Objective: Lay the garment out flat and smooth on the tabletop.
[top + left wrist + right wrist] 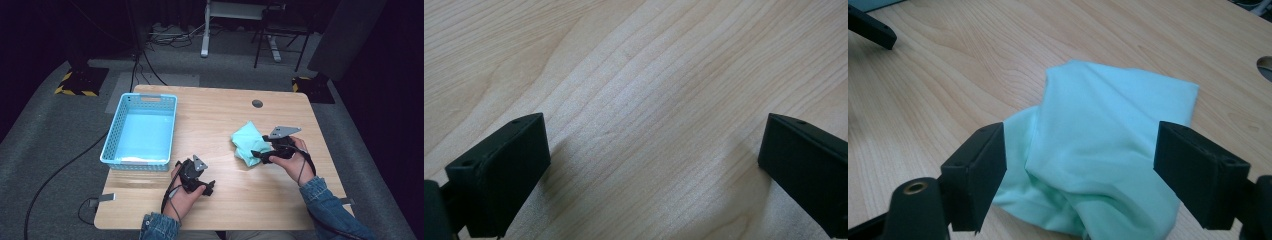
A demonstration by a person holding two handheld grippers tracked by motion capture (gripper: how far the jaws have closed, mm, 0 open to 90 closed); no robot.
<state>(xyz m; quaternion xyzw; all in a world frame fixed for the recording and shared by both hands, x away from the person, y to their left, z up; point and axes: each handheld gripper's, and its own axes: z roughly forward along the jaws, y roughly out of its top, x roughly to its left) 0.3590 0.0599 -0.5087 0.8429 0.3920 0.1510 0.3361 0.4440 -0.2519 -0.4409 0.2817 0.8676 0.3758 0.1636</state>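
Mint cloth (247, 143) crumpled, long axis running toward table's (225, 210) far-left, blue basket (114, 145) lined with pale sheet, right gripper (1080, 170) wide astride cloth, left gripper (654, 170) wide, empty.

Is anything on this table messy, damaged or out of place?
Only the mint-green cloth: it lies bunched and creased on the wooden table, apart from the empty blue basket. The right gripper has its open jaws on either side of it. I see no spill or damage.
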